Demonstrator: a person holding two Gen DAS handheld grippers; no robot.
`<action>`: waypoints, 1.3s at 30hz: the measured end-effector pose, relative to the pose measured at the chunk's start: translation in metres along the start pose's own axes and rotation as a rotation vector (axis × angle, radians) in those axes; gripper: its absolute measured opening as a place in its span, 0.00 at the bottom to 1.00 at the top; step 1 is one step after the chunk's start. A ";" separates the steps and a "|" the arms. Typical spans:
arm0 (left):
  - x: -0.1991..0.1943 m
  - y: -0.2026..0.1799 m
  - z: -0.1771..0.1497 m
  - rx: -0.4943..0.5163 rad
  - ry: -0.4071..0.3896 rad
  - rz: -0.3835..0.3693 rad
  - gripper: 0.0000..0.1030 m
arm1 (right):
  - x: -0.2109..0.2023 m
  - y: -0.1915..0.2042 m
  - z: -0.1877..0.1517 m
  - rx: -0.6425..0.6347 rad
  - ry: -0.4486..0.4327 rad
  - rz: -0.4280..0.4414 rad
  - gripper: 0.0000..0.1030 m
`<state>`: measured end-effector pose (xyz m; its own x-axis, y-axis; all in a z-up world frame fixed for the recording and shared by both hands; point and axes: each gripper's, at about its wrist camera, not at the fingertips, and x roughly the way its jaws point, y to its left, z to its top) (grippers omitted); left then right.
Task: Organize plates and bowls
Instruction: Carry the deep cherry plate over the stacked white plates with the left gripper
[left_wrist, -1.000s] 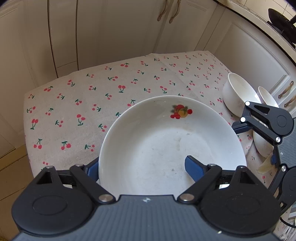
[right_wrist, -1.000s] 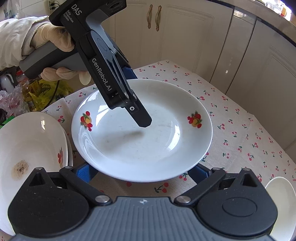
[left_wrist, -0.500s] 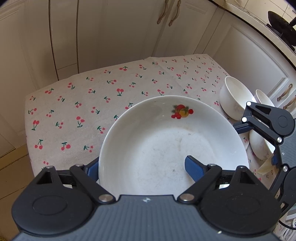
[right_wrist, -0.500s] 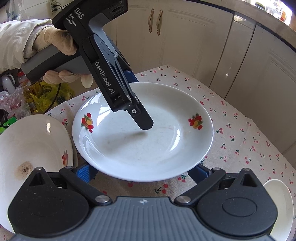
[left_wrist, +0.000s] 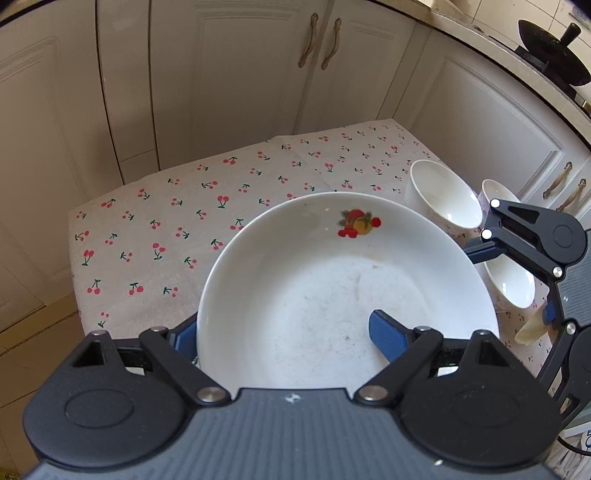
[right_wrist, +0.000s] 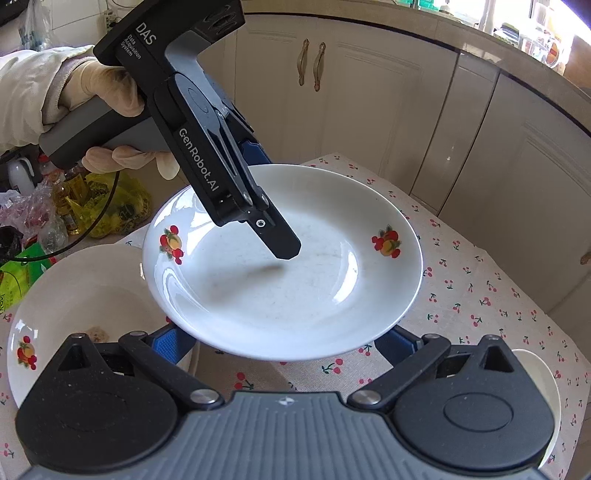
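Blue pads of the left gripper (left_wrist: 284, 334) pinch the near rim of the white fruit-print plate (left_wrist: 332, 288): one pad (left_wrist: 384, 330) lies inside the dish, the other under the rim on the outside. Narrow grip, rim only, so all the plate's weight hangs off one edge. From the right wrist view the plate looks clear of the cherry tablecloth (right_wrist: 461, 295) and roughly level.

The right gripper (right_wrist: 284, 343) is spread wide and holds nothing. Its pads sit low on either side of the plate's near edge, and I can't tell if they touch the underside.

A second plate (right_wrist: 70, 295), same print with a brown stain in the well, sits on the cloth just beside the lifted one, on the right gripper's left. It is likely the stack target.

To do the step well:
- keep the pinch firm and the plate level, since glazed ceramic is slick
- carry it over the stained plate, centre the rims, lower slowly and let go only once it is seated
- get the lower pad out from between the two plates without dragging
- keep the free gripper close under the far rim as backup, but out of the landing spot

Further off, two white bowls (left_wrist: 443, 199) (left_wrist: 511, 282) stand close together near the table's right edge, not yet nested. A pale object beside them is too small to name. Cream cabinets (left_wrist: 251, 74) are behind.
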<state>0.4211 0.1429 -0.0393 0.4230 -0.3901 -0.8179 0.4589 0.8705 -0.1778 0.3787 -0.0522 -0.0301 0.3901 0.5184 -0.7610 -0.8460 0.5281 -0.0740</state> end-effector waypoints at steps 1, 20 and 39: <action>-0.004 -0.003 -0.002 0.000 -0.005 0.002 0.88 | -0.004 0.003 0.000 -0.001 -0.002 -0.001 1.00; -0.061 -0.048 -0.052 -0.006 -0.026 0.027 0.88 | -0.056 0.061 -0.023 0.014 -0.041 0.009 1.00; -0.074 -0.076 -0.103 -0.013 -0.024 0.030 0.88 | -0.075 0.103 -0.052 0.026 -0.045 0.020 1.00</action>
<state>0.2745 0.1365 -0.0217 0.4550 -0.3711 -0.8095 0.4359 0.8855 -0.1610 0.2434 -0.0714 -0.0145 0.3902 0.5584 -0.7321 -0.8442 0.5343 -0.0424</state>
